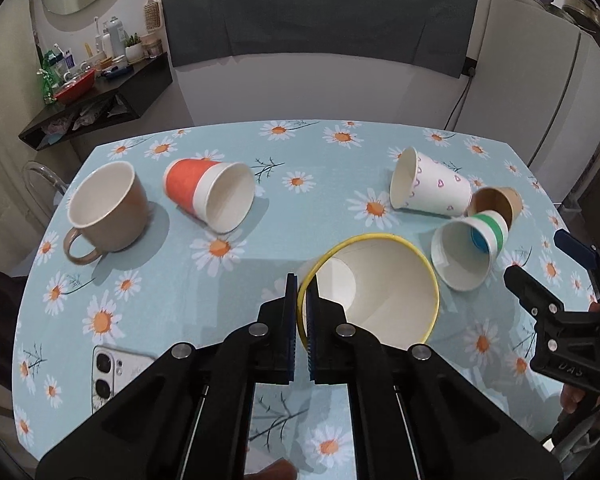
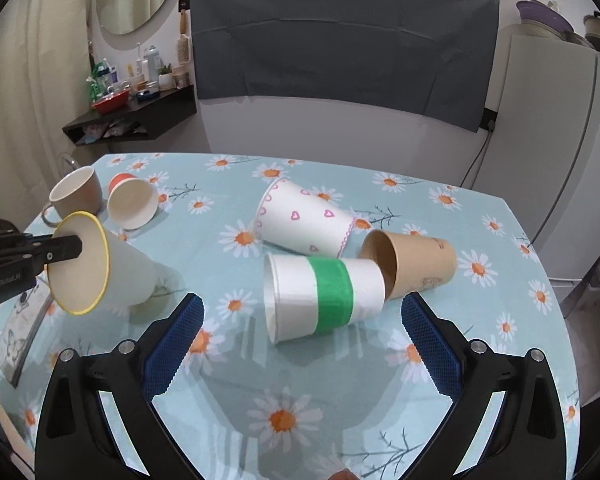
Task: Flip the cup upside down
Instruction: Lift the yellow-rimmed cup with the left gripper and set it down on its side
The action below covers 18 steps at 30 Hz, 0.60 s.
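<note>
Left gripper (image 1: 301, 300) pressed together on rim of white paper cup with yellow rim (image 1: 384, 292), one finger inside the mouth, one outside; cup tilted on its side, mouth toward the left wrist camera, base down near the table with light-blue daisy-print cloth (image 1: 204, 304), contact with cloth not clear; same cup at left of right wrist view (image 2: 112, 272), black finger clamped over the rim.

Right gripper (image 2: 302, 328) spread wide, gripping nothing; hovers over the table just in front of white paper cup with green band (image 2: 324, 296), lying on its side.

Brown paper cup (image 2: 416, 264) on its side, touching the green-band cup; white paper cup with pink hearts (image 2: 304, 220) on its side just behind both.

Far left: beige ceramic mug with handle (image 1: 108, 210) upright; orange-and-white paper cup (image 1: 208, 196) on its side beside it.

White smartphone (image 1: 112, 372) camera-side up at near-left table edge.

Beyond the table: black wall shelf with toiletries (image 1: 96, 96), grey cloth-covered panel on wall (image 1: 320, 12), white fridge (image 1: 540, 92).
</note>
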Tool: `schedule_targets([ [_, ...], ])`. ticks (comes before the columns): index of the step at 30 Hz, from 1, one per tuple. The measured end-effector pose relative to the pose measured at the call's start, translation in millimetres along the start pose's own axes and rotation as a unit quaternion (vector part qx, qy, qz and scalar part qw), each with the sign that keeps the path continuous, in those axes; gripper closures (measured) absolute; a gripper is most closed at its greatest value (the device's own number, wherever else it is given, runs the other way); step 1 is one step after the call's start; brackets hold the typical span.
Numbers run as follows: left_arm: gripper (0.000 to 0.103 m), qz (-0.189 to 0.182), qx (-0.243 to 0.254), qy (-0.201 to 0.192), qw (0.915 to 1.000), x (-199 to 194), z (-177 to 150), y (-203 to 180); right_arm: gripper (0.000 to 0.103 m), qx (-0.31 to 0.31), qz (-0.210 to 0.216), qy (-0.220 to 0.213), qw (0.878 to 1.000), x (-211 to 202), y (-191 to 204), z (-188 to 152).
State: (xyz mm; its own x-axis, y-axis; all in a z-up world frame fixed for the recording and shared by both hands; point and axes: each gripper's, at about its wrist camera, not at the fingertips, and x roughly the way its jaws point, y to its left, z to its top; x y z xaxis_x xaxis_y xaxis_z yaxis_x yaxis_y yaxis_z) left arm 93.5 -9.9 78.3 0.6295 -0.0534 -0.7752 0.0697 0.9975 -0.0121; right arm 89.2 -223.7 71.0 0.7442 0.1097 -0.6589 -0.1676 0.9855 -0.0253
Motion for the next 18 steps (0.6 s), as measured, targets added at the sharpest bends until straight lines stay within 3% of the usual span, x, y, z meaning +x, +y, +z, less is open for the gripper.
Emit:
schedule_targets([
  [10,0.098,0.023,0.008,-0.074,0.997,-41,-99,16,0.008,-0.023,-0.004,0.012,1.0,-31,42,-67],
  [18,0.096,0.014,0.047,-0.086,0.9951,-44,-150,16,0.008,-0.031,0.008,0.027,0.999,-38,68,-107],
])
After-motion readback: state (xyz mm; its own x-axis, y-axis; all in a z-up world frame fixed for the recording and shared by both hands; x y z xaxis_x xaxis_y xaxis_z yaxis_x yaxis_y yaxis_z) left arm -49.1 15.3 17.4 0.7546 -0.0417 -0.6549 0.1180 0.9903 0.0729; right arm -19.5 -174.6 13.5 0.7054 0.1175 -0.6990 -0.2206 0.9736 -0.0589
